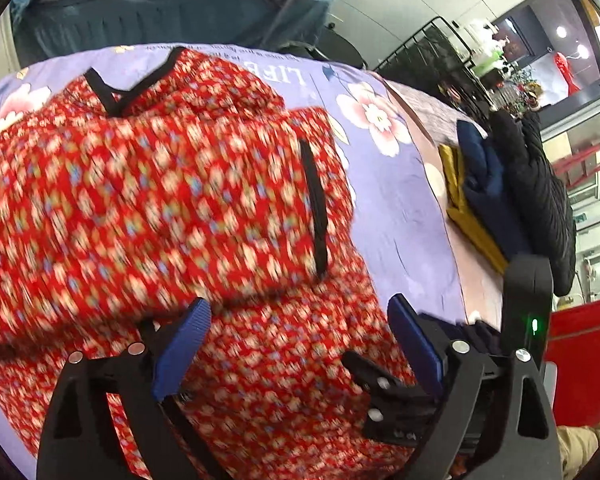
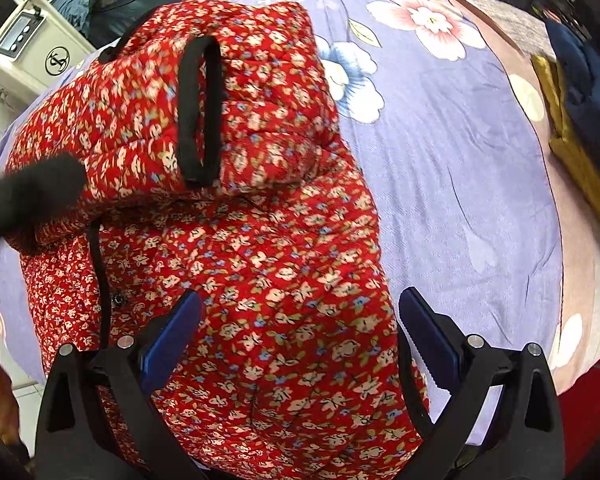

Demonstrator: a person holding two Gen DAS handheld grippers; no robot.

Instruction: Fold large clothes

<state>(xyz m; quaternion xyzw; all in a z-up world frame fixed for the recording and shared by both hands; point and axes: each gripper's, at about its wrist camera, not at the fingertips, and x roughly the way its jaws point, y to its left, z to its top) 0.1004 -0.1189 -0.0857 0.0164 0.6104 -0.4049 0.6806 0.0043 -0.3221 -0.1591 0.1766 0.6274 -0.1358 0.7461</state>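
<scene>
Right wrist, quilted red floral jacket (image 2: 260,240), seemingly padded

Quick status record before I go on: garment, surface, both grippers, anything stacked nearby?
garment: red floral padded jacket, sleeve with black cuff folded over the body
surface: lilac floral sheet
left gripper: open, holding nothing, above the jacket
right gripper: open, holding nothing, above the jacket
nearby: stack of folded clothes at the sheet's right edge
</scene>
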